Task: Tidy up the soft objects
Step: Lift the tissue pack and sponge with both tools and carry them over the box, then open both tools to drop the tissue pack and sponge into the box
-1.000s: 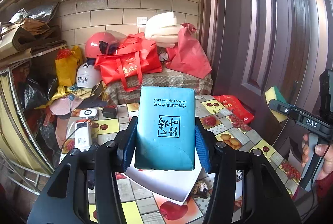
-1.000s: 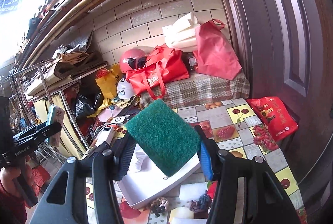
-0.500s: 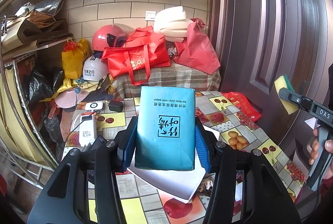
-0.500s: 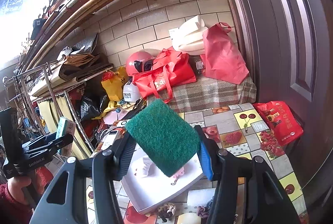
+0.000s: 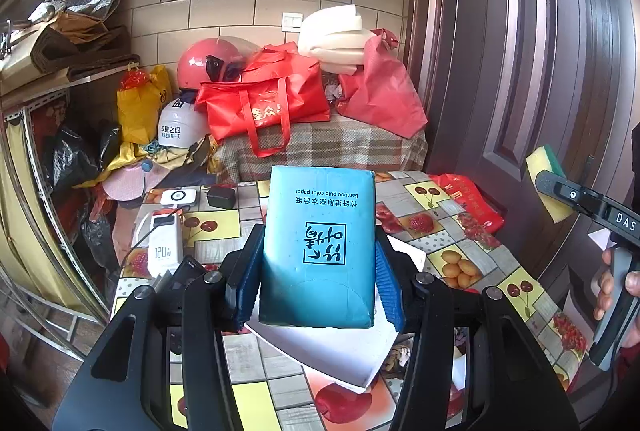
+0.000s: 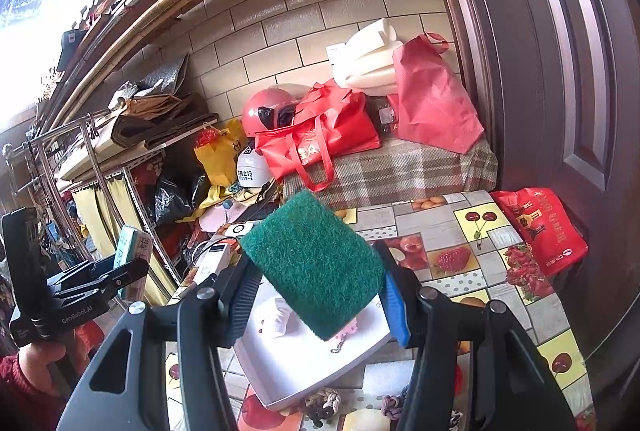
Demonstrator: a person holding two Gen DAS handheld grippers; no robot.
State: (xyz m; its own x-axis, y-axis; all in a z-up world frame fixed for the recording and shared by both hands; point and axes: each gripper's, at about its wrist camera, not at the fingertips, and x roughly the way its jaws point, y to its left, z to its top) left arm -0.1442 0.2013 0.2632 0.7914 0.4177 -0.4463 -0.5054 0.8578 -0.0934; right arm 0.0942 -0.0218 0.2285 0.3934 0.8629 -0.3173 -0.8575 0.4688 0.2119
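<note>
My left gripper (image 5: 317, 289) is shut on a blue pack of tissue paper (image 5: 320, 243), held above a white tray (image 5: 340, 351) on the table. Between the pads of my right gripper (image 6: 316, 295) sits a green and yellow scouring sponge (image 6: 316, 263), green face up, over the same white tray (image 6: 304, 367). A small white soft toy (image 6: 278, 319) and a pink item with a chain (image 6: 344, 335) lie in the tray. In the left wrist view the sponge (image 5: 546, 183) shows at the far right in the other gripper. The tissue pack (image 6: 134, 251) appears at the left of the right wrist view.
The table has a fruit-patterned cloth (image 5: 452, 231). On it lie a white power bank (image 5: 164, 243), a charger (image 5: 221, 197) and a red bag (image 6: 540, 227). Knotted rope toys (image 6: 320, 401) lie in front of the tray. A dark door (image 5: 520, 71) stands right, shelves left.
Both views have shifted slightly, the table sliding a little to the right in the left wrist view. Both grips are unchanged.
</note>
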